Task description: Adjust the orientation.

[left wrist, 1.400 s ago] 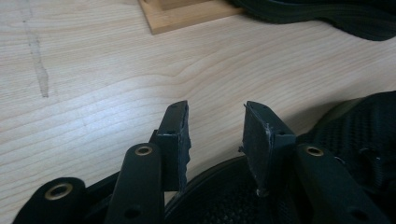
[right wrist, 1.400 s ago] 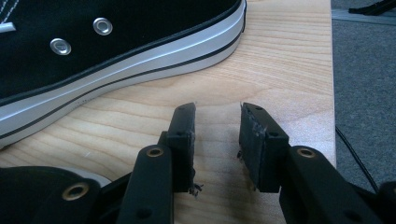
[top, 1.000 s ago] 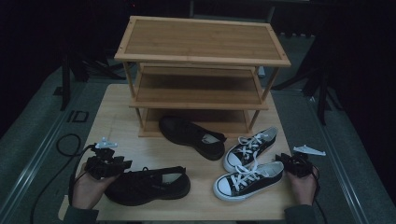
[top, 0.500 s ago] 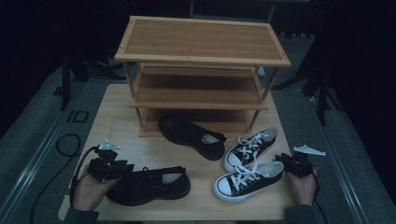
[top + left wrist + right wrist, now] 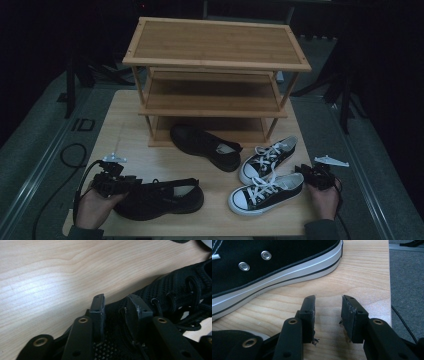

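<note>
Left gripper view: black mesh shoe (image 5: 160,297) at the table's (image 5: 125,130) near-left, heel collar between the left gripper (image 5: 115,305) jaws, which have just been closing on it. Right gripper (image 5: 328,305) stands apart, empty, beside the near sneaker (image 5: 262,267). Risk: soft mesh folds, thin bite slips on lifting.

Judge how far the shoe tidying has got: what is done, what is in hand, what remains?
Nothing is stored: the wooden rack has bare shelves. In hand: the left hand-held gripper has just been closing, its jaws around the heel of the black mesh shoe; the right hand-held gripper sits open beside the near sneaker. All four shoes remain on the table.
</note>
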{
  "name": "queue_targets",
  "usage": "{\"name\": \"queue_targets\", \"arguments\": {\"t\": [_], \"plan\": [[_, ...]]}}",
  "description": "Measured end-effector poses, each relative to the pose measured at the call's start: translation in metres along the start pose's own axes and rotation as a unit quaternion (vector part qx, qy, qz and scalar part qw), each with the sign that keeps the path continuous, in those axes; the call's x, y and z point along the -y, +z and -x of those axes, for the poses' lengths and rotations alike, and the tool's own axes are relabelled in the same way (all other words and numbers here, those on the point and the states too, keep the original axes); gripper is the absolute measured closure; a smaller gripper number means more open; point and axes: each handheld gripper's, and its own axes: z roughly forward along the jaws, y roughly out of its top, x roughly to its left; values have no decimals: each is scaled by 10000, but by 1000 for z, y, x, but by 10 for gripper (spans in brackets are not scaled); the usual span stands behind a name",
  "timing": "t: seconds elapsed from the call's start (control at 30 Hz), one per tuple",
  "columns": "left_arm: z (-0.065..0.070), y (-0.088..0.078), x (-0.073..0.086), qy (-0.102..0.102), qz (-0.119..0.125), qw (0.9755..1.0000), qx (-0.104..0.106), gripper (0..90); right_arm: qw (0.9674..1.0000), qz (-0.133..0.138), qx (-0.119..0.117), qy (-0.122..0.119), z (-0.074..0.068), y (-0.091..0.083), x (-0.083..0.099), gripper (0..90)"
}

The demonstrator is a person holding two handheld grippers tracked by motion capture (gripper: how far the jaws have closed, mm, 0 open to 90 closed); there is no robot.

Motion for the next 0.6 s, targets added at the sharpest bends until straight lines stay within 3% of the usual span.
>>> {"name": "queue_targets", "arguments": {"t": [0.2, 0.33, 0.6], "plan": [[-1, 2, 0, -51, -50, 9996, 277, 829, 10000, 3, -24, 29, 1, 0, 0, 634], [2, 2, -3, 104, -100, 9999, 66, 885, 10000, 4, -34, 45, 1, 0, 0, 630], [7, 4, -13, 282, -93, 9993, -220, 895, 10000, 6, -37, 50, 1, 0, 0, 628]]}}
